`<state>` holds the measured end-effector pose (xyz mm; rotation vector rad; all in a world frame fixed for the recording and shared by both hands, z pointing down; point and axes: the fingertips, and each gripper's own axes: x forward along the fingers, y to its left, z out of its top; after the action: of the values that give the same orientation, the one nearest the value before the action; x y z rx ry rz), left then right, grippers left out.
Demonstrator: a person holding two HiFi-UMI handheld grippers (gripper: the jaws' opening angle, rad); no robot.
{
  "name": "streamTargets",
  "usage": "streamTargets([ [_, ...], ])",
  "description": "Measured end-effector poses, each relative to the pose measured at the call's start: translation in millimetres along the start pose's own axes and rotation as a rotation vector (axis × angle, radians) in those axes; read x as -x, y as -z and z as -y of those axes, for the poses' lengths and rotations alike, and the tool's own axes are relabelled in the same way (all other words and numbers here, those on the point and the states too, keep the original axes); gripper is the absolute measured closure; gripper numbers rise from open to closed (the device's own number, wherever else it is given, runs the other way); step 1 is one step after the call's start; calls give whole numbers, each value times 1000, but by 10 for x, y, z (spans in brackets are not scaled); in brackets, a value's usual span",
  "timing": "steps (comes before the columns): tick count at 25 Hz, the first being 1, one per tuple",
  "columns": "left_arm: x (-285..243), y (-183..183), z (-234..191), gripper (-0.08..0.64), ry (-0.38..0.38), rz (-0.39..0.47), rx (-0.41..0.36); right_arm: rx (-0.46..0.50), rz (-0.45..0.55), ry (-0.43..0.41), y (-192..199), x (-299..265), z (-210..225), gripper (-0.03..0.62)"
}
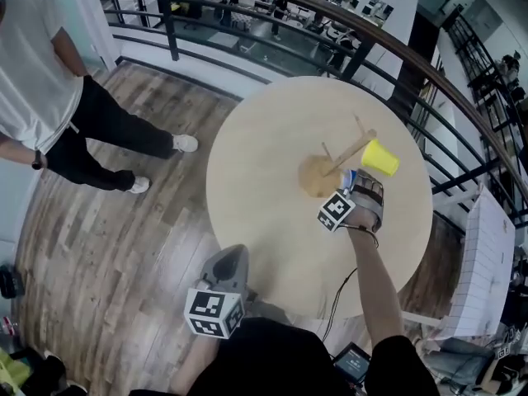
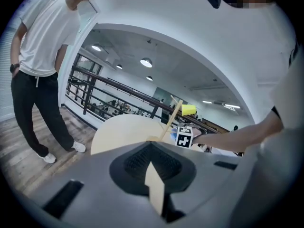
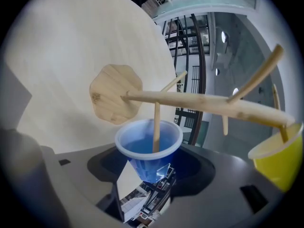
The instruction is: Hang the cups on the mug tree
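Nearest the body, well short of the mug tree (image 3: 190,100), the left tongs (image 2: 154,175) are closed with nothing between them, at the near rim of the round tabletop (image 1: 264,180). Closer in, right beside the tree, the right tongs (image 3: 145,179) grip a blue cup (image 3: 148,148) by its lower part, mouth facing the tree. One thin peg (image 3: 156,127) reaches down into that mouth; whether it touches the inside wall is hard to tell. From the head view the blue cup is almost wholly hidden behind the right tongs and their marker cube, with only a sliver of blue showing. On the tree's far side a yellow cup (image 3: 278,156) hangs on another peg, its body cut off by the edge of the right gripper view. Beyond the tree and past the tabletop, a person in a white shirt (image 1: 49,97) stands on the wooden floor (image 1: 107,246), partly out of frame, with a dark railing (image 1: 247,23) curving behind.
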<state>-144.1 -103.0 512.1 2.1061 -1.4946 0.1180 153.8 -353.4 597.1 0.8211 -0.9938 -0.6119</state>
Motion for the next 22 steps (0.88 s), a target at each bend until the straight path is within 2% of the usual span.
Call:
streamTargets([
  [5, -35, -67, -69, 558, -2, 14, 21, 84, -10, -13, -198, 0, -30, 296],
  [10, -73, -98, -27, 558, 19, 29, 34, 140, -74, -58, -236, -84, -163, 296],
  [15, -79, -71, -65, 558, 24, 26, 44, 135, -110, -99, -303, -92, -208, 282],
  [19, -91, -64, -76, 558, 32, 19, 48, 108, -77, -101, -370, -43, -208, 273],
  [22, -89, -96, -68, 558, 36, 22, 49, 78, -21, -64, -399, 47, -141, 268],
])
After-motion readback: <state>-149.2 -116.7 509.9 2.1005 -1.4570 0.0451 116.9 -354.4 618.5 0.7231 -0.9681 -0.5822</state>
